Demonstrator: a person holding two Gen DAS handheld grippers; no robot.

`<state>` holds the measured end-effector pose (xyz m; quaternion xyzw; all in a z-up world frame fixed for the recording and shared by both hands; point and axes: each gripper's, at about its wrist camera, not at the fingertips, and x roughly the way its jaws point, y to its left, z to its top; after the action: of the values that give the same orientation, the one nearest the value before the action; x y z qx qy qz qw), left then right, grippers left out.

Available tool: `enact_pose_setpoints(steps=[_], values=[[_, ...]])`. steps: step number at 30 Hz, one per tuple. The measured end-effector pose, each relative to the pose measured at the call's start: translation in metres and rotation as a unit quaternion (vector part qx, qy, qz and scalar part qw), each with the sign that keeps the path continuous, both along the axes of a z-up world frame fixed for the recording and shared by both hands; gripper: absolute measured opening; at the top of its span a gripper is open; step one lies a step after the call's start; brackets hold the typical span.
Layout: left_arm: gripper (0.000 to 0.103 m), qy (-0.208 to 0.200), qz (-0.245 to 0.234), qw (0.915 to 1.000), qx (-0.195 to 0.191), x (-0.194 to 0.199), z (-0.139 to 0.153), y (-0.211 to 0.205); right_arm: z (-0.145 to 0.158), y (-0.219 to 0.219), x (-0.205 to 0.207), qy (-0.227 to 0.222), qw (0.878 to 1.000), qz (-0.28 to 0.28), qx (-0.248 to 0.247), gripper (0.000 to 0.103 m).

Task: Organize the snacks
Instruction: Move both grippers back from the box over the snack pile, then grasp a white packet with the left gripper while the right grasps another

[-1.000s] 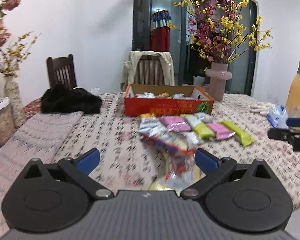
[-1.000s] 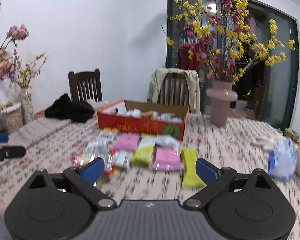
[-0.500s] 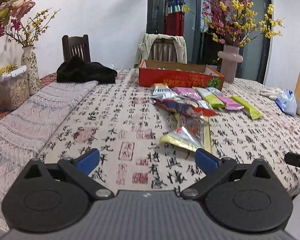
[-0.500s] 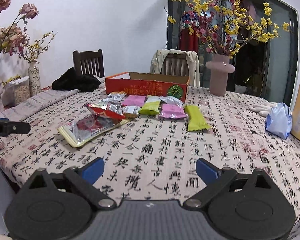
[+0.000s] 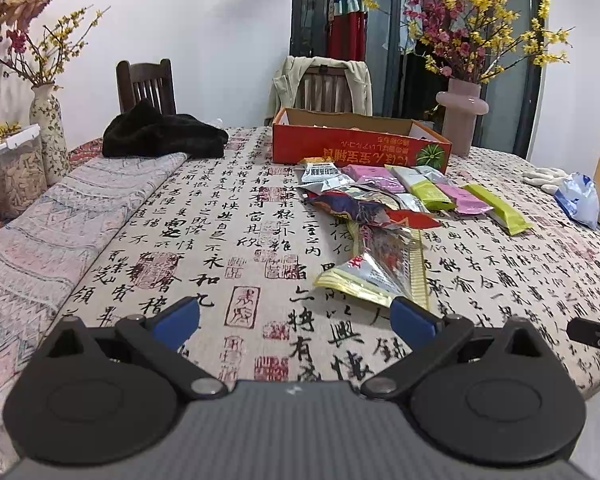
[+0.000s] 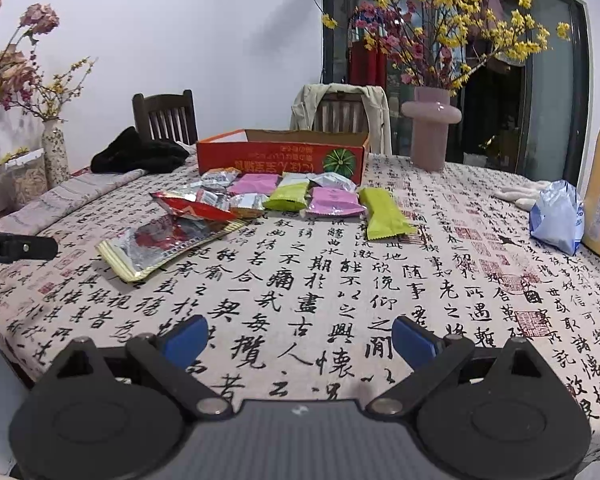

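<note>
Left wrist view: both the left gripper (image 5: 295,314) and right gripper (image 6: 300,334) gape empty; snack packets (image 5: 384,196) overlap before the orange box (image 5: 360,148), so a grab might drag neighbours.

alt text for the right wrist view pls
The open right tool hovers over a calligraphy-print tablecloth, holding nothing. Ahead, snack packets lie scattered before an orange cardboard box, beside a pink vase.
</note>
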<state>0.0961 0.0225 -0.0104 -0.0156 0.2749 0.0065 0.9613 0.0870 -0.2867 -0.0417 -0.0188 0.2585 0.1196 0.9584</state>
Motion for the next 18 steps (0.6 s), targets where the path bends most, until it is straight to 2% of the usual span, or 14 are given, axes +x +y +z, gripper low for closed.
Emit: enact_pose_setpoints(steps=[6,12,17,18], values=[[0.103,0.009,0.005,0.9999,-0.008,0.035,0.003,0.001,0.003,-0.004,0.029,0.007,1.000,-0.009,0.005,0.099],[0.103,0.009,-0.001,0.9998,-0.015,0.082,0.016,-0.002,0.018,-0.006,0.073,0.001,1.000,-0.008,0.008,0.099],[0.092,0.019,-0.011,0.9987,-0.047,0.140,0.029,-0.002,0.034,-0.006,0.124,-0.004,1.000,0.002,0.016,0.099],[0.084,0.027,-0.012,0.9979,-0.058,0.153,0.030,-0.003,0.038,-0.006,0.133,-0.008,1.000,0.001,0.016,0.099]])
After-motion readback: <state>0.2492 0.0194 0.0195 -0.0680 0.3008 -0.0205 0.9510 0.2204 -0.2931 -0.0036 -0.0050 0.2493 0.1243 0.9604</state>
